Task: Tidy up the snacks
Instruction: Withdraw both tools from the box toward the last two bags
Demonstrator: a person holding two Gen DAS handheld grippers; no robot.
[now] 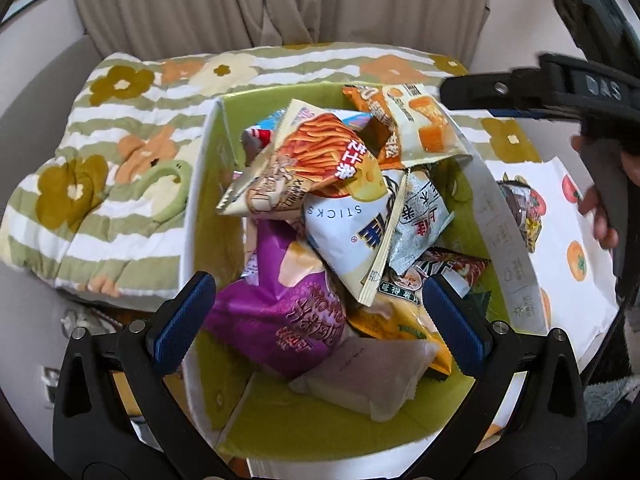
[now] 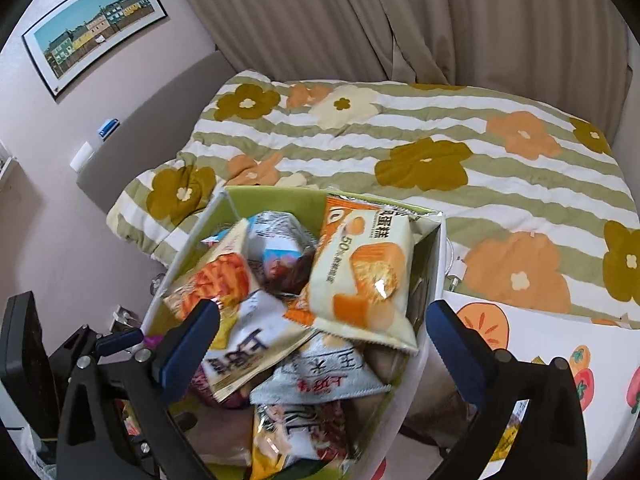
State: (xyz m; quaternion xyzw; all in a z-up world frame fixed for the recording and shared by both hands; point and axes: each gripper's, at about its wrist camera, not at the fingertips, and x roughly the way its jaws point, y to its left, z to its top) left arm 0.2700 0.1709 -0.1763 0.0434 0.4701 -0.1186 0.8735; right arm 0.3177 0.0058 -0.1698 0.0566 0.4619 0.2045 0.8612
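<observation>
**Snack packets piled in a green box on the bed**

Packets of crinkled foil and glossy plastic fill the open box with green inner walls and white outside (image 1: 208, 184), which stands on a quilted blanket with green stripes and flower prints (image 1: 100, 184). On top of the pile lies one cream and orange cake packet (image 2: 360, 276), flat and shiny. Near it are one orange packet of sticks (image 1: 316, 152), one white packet marked STICKS (image 1: 348, 236), one silver foil packet (image 1: 420, 220) and one puffy purple bag (image 1: 276, 316). At the right of the box lies a white cloth with persimmon prints (image 1: 572, 248).

The left gripper (image 1: 320, 324) is spread wide over the near part of the pile and holds nothing. The right gripper (image 2: 324, 344) is also wide apart above the packets, holding nothing.
</observation>
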